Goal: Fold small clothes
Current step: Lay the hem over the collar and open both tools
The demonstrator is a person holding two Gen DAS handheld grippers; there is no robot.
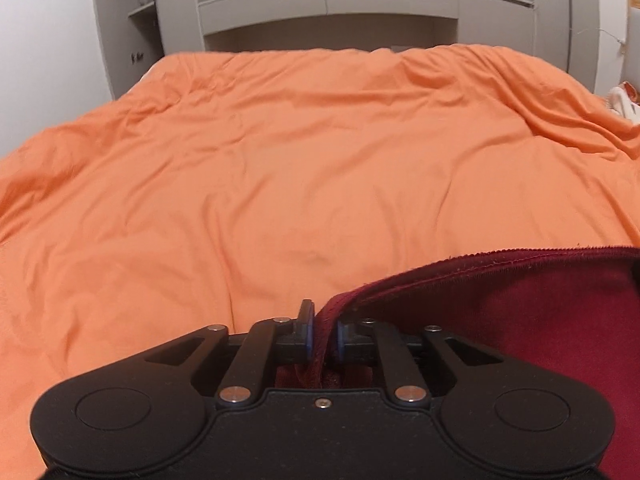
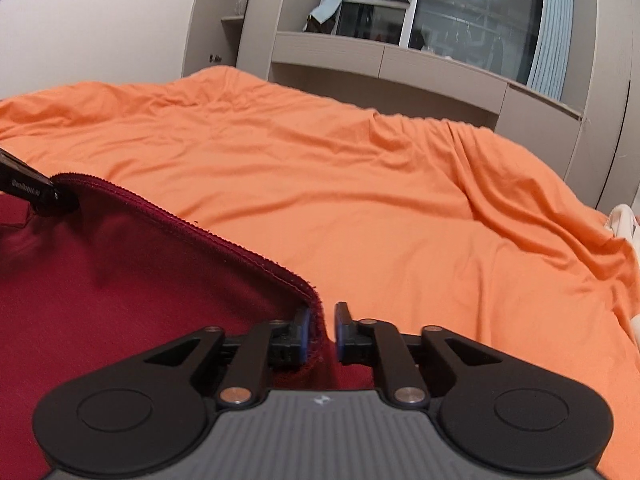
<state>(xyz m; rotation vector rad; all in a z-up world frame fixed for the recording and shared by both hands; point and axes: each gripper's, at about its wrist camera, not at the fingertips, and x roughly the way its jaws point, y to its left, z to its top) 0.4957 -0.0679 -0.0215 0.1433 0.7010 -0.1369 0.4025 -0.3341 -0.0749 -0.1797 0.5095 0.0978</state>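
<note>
A dark red garment (image 1: 520,320) is held up by its hemmed edge over an orange bed cover (image 1: 280,180). My left gripper (image 1: 323,338) is shut on the left corner of the hem. In the right wrist view the same red garment (image 2: 120,280) spreads to the left, and my right gripper (image 2: 322,336) is shut on its right corner, with the cloth pressed against the left pad. The left gripper's finger (image 2: 36,194) shows at the far left of that view, on the hem's other end. The hem runs taut between the two grippers.
The orange bed cover (image 2: 380,200) is wrinkled and fills the middle of both views. Grey cabinets and shelves (image 1: 328,4) stand behind the bed. A window with blue curtains (image 2: 472,12) is at the back. A white object (image 1: 624,100) lies at the bed's right edge.
</note>
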